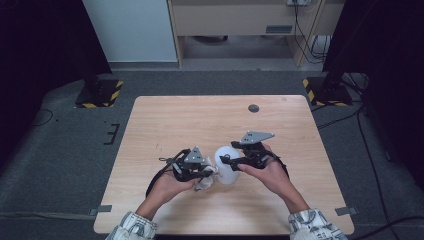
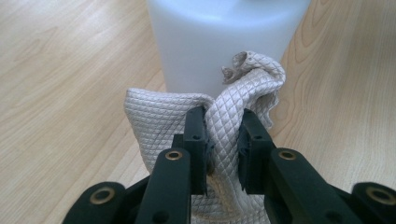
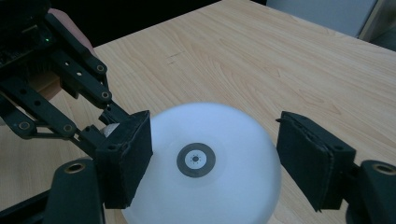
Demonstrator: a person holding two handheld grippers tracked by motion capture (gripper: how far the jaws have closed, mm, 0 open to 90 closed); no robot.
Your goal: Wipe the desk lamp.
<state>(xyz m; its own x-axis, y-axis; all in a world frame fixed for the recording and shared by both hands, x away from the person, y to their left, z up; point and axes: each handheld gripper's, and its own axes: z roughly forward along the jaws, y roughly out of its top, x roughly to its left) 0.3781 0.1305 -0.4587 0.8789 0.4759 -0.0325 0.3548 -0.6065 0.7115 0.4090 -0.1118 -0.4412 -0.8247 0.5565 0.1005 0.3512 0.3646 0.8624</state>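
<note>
A white, round-topped container (image 1: 227,165) stands on the wooden table (image 1: 200,115) near its front middle. My right gripper (image 1: 232,161) comes down over it, a pad against each side of the dome (image 3: 224,130), which has a small dark ring at its top. My left gripper (image 1: 212,172) is shut on a bunched beige quilted cloth (image 1: 205,181). In the left gripper view the cloth (image 2: 163,121) is pinched between the jaws of that gripper (image 2: 223,123) and pressed against the container's wall (image 2: 224,37). The right gripper view shows the left gripper (image 3: 109,126) at the container's left side.
A small round dark grommet (image 1: 253,108) sits in the table's far edge area. Two stand bases with yellow-black stripes (image 1: 97,92) (image 1: 325,92) rest on the floor beyond the table's far corners. Cables run along the floor at the right.
</note>
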